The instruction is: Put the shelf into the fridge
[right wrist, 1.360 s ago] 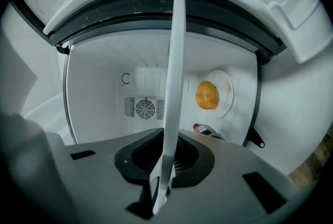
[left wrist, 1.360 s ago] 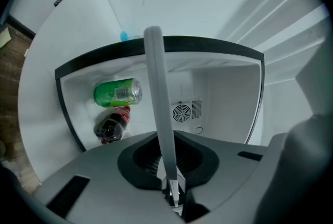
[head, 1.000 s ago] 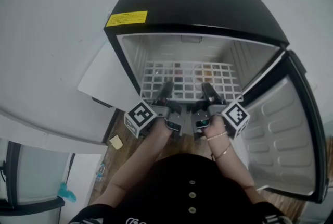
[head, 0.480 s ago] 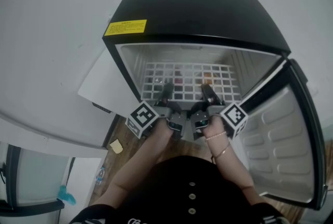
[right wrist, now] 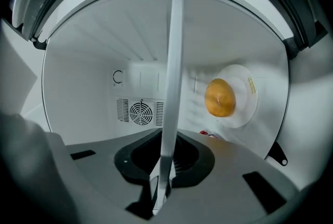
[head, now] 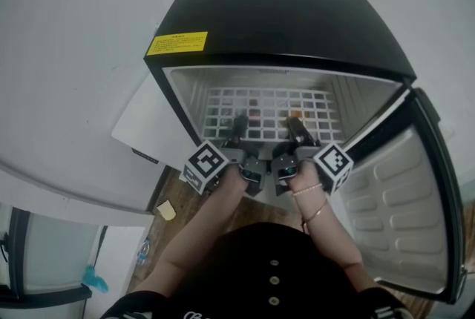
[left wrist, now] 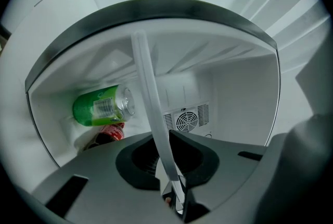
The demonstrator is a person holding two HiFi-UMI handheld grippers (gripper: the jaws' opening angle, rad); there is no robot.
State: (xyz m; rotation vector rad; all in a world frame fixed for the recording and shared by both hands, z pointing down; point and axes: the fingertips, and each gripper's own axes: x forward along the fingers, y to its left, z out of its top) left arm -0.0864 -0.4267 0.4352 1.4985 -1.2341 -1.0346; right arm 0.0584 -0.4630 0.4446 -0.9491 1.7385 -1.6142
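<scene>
Your left gripper (head: pixel 239 125) and right gripper (head: pixel 295 126) each have their fingers (left wrist: pixel 104 165) pinching the near edge of the white wire shelf (head: pixel 271 111), side by side. The shelf lies flat inside the open black fridge (head: pixel 274 13). Below it, a green can (left wrist: pixel 101 106) lies on its side at the left and an orange (right wrist: pixel 220 98) sits on a white plate (right wrist: pixel 244 94) at the right.

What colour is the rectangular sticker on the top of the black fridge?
Yellow; the sticker shows best in the head view.
</scene>
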